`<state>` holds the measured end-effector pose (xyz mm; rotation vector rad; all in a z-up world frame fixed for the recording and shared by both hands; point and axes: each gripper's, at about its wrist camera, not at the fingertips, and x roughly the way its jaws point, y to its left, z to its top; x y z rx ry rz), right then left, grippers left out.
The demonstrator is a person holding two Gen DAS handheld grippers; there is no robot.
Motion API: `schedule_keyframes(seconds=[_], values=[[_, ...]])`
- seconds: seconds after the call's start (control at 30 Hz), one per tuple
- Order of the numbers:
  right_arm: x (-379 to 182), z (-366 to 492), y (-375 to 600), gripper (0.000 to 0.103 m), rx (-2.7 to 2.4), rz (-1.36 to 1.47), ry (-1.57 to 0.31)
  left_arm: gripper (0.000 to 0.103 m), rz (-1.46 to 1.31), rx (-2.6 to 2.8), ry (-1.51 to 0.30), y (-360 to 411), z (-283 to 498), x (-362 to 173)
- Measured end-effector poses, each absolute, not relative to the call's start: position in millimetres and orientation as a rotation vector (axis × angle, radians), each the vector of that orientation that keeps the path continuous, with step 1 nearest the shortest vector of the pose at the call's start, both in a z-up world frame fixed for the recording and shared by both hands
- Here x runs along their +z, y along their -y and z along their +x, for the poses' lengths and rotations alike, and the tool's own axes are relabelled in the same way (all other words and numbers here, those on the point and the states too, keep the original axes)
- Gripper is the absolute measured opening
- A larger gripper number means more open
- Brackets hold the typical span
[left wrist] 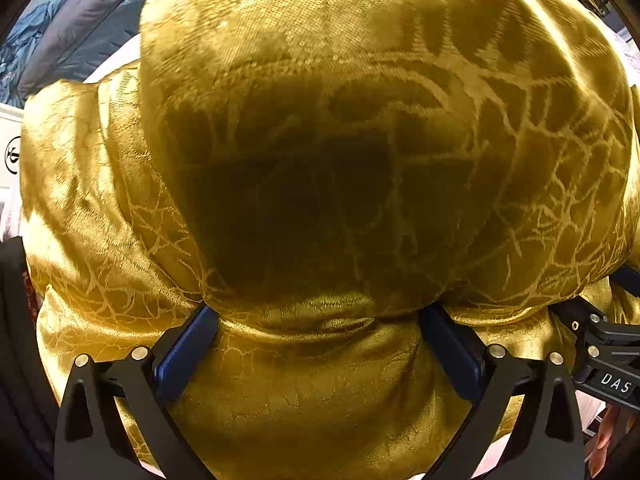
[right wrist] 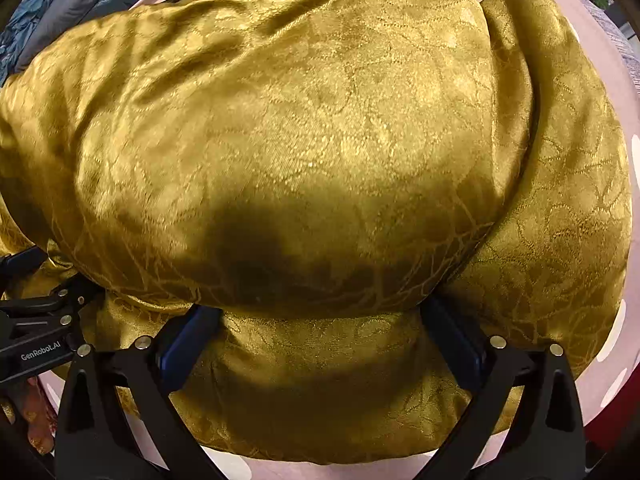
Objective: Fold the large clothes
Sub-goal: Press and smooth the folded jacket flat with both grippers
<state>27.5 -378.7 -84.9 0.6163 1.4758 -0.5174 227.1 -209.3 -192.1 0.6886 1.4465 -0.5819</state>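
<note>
Here a gold cloth point(left wrist: 360, 160), shiny and woven with a vein-like pattern, fills nearly all of both wrist views, lying in folded layers on a pale pink surface point(right wrist: 616, 80). The surface shows only as a thin band around the cloth: along the top and right edge in the right wrist view, and as a small light patch at upper left in the left wrist view. The top layer ends in a rounded fold edge that runs across just at the fingertips of both tongs, with a lower layer spread beneath it between the fingers. The left tongs point(left wrist: 320, 320) stand wide, blue pads apart, nothing pinched; cloth lies under and between them. The right tongs point(right wrist: 320, 316) are likewise spread wide over the cloth, gripping nothing. Each tool shows at the edge of the other's view, so the two stand close side by side. Beyond the surface, at upper left, lies a heap of dark grey and blue fabric point(left wrist: 60, 40). A white panel point(left wrist: 10, 148) with a round black mark sits at the left edge of the left view. The far upper right of the room is too dark and blurred to read.
</note>
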Motion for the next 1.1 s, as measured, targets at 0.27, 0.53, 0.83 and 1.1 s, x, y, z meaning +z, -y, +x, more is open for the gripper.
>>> schedule_keyframes(seconds=[0.27, 0.53, 0.83, 1.1], values=[[-82.2, 35.8, 369.1, 0.099, -0.531, 0.604, -1.462, 0.099, 0.687, -0.595, -1.395, 205.7, 226.3, -191.0], [-64.8, 10.3, 338.6, 0.099, -0.541, 0.585, -1.427, 0.099, 0.689, -0.623, -1.282, 178.1, 188.0, -179.7], [-14.3, -32.4, 301.7, 0.098, -0.514, 0.479, -1.302, 0.097, 0.592, -0.668, -1.175, 123.6, 158.3, -140.5], [5.9, -103.8, 287.0, 0.098, -0.547, 0.538, -1.235, 0.097, 0.52, -0.61, -1.095, 52.3, 120.6, -104.0]])
